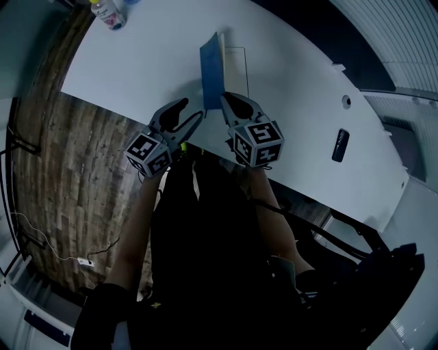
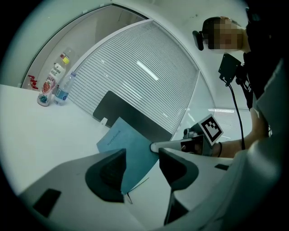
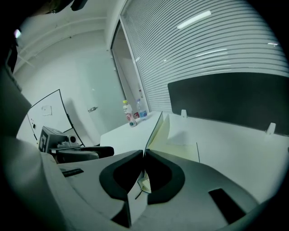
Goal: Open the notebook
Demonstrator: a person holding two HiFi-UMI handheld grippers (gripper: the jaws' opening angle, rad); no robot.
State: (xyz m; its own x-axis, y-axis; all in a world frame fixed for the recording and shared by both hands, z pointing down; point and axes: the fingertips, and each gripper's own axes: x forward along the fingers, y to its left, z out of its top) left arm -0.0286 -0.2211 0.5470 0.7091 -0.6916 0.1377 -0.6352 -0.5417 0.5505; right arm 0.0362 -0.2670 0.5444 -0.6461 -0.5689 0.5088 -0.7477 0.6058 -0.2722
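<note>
Right gripper (image 1: pixel 224 101): jaws pressed together on the near edge of the notebook's raised cover. Its own view shows that thin edge running up from between the pads.
Left gripper (image 1: pixel 188 117): jaws apart, clamping nothing. The cover shows through the gap, but no view shows whether a tip touches it.
Notebook: a thin, blue-covered paper notebook (image 1: pixel 212 68) lies near the front of the white table (image 1: pixel 150 61). Its cover stands almost upright, and the cream pages (image 1: pixel 236 68) lie flat to its right.
Hidden: the person's dark torso and arms fill the lower head view. The two grippers cover the notebook's near corner.
One view only: the left gripper view alone shows the cover's outer face, with print too small to read, and the right gripper's tip on its edge. The right gripper view alone shows the inner face.
Open room: there is bare tabletop on both sides of the notebook. A small flat black object (image 1: pixel 340 145) lies well to the right.
Far corner: plastic bottles (image 1: pixel 109 12) stand well apart, near the table's far left edge.
Back: a dark panel (image 2: pixel 131 115) runs along the far edge, with a slatted blind (image 2: pixel 144 76) behind it.
</note>
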